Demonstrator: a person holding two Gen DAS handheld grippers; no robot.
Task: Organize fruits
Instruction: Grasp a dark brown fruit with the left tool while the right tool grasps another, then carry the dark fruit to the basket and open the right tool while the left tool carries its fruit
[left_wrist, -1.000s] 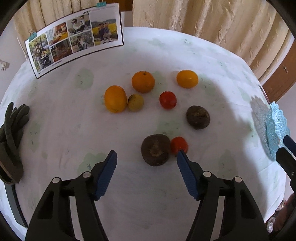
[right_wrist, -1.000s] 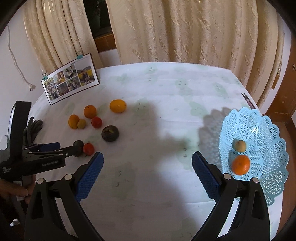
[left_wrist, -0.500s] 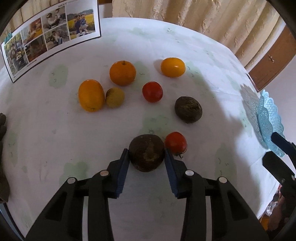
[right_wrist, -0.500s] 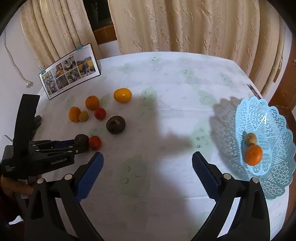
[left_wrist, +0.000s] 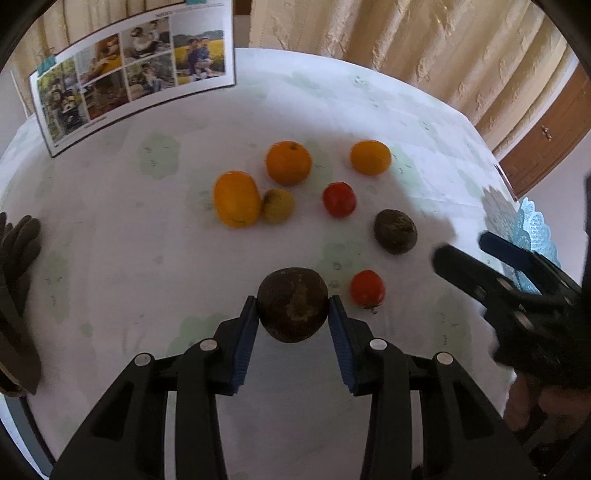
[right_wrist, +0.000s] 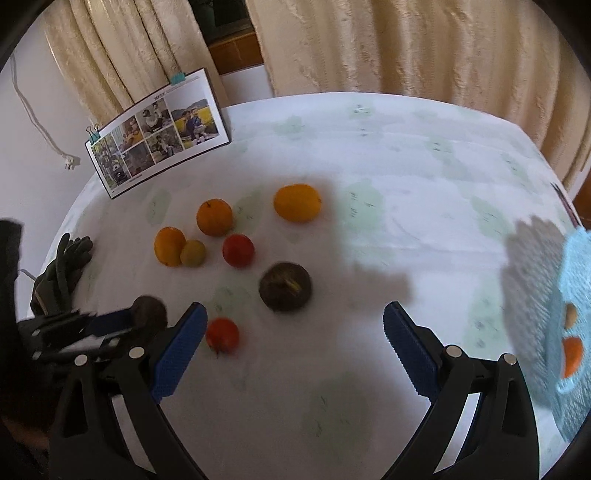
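My left claw is clamped on the rough, dark brown round fruit, blue pads touching it on both sides, and it seems to sit just off or barely on the white cloth-covered worktop — I cannot tell which. The grip lands near the tips of the pads, so my worry is that the fruit rolls forward and out if I swing fast. Just right of it lies a small red tomato-like fruit; a low sweep toward the basket could knock it rolling. My right claw hangs wide open and empty above the worktop, with that same red fruit near its left pad, and the two rigs are close enough that crossing paths could end in a collision. Farther off sit a second dark brown fruit, another red one, a small yellow-green fruit touching a large orange citrus, and two more orange fruits beyond. The pale blue lattice plastic basket sits at the far right edge — blurred, already holding two fruits, so a dropped fruit might bounce out.
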